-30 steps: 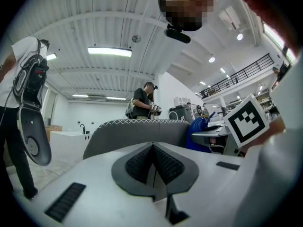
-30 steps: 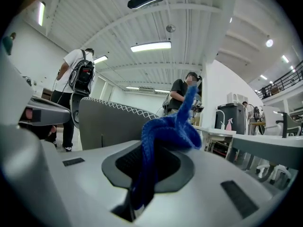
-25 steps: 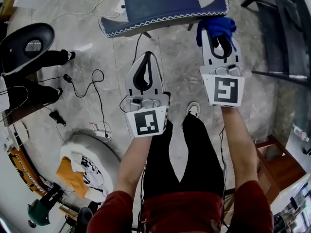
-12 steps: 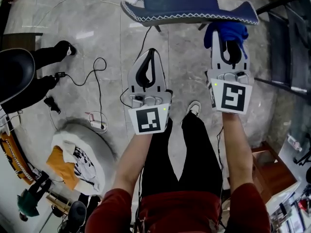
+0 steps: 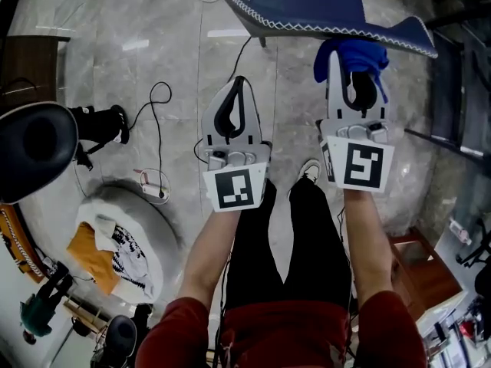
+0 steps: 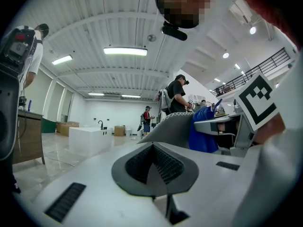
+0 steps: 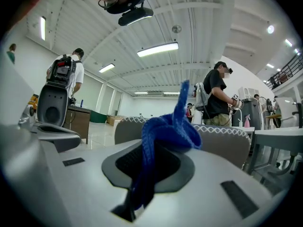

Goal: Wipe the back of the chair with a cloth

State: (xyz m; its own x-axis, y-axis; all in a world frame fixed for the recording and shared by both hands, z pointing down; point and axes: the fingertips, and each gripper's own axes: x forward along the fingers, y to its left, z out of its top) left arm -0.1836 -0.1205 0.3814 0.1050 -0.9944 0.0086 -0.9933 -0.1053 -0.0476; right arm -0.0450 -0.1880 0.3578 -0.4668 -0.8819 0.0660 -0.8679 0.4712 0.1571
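Blue cloth point(image 5: 372, 52) pinched in right tool point(image 5: 354, 61), just below chair point(image 5: 307, 2); left tool point(image 5: 237, 84) closed, empty; black cable point(image 5: 157, 106) leftward.

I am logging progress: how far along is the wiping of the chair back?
Done: the blue cloth is gripped in the right tongs. In hand: it is held up near the chair back; contact is not visible. Remaining: the wiping itself. The left tongs are shut, empty.

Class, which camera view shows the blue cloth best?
The right gripper view: the cloth fills the middle, close up, its knit visible. The head view shows it small from above, partly covered; the left gripper view shows only a blue patch at the side.
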